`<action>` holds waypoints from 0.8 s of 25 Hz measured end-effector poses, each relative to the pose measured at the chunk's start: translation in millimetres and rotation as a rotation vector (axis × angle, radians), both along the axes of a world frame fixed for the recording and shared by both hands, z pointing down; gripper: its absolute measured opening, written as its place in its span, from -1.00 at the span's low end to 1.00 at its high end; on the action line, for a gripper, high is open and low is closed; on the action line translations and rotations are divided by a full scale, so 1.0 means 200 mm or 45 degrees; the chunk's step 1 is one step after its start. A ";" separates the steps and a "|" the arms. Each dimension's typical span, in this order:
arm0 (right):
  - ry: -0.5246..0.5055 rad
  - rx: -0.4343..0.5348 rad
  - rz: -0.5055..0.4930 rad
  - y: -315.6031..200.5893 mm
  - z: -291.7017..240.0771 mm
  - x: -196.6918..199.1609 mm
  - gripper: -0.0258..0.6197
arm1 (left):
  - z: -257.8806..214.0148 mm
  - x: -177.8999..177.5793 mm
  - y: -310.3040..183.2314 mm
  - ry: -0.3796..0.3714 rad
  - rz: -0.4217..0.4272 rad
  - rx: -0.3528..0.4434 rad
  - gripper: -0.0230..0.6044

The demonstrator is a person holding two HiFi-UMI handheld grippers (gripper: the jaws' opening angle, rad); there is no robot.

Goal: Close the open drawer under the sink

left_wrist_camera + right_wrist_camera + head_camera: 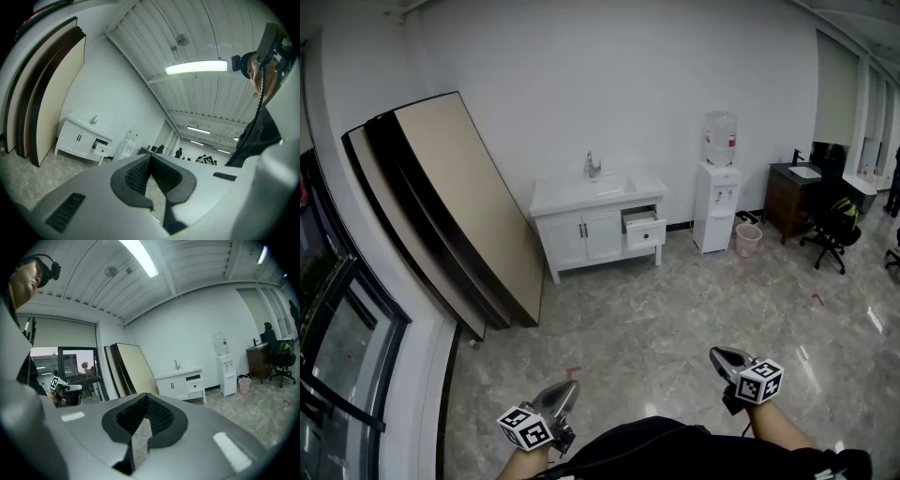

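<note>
Though well apart from the drawer (644,228), left gripper (570,386) and right gripper (717,354) closed, empty; bin (243,385) outside left gripper view.

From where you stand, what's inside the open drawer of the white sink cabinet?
The white drawer stands pulled out at the right end of the cabinet. Only its front panel and a dark gap above show; any contents are hidden behind that panel.

Left tongs (150,158) closed, distant drawer (101,148) open
</note>
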State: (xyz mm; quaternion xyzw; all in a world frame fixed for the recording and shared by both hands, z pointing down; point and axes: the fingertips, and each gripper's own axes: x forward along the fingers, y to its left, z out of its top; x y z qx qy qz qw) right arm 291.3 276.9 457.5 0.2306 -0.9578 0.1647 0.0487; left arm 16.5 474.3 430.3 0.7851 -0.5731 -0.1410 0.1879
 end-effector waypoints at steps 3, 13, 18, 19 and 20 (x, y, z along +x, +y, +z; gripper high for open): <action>-0.005 0.010 0.023 -0.04 -0.05 -0.19 -0.92 | -0.03 -0.20 -0.06 0.000 0.020 0.012 -0.93; 0.016 0.001 0.003 -0.05 -0.05 -0.85 -0.92 | 0.00 -0.86 -0.04 0.026 -0.003 0.005 -0.93; -0.004 -0.035 -0.045 -0.07 -0.09 -1.16 -0.92 | 0.04 -1.13 -0.03 0.033 -0.079 0.005 -0.93; 0.005 -0.031 -0.061 -0.08 -0.09 -1.20 -0.92 | 0.04 -1.17 -0.03 0.040 -0.094 0.004 -0.93; 0.017 -0.025 -0.075 -0.10 -0.08 -1.24 -0.92 | 0.05 -1.20 -0.03 0.047 -0.108 0.001 -0.93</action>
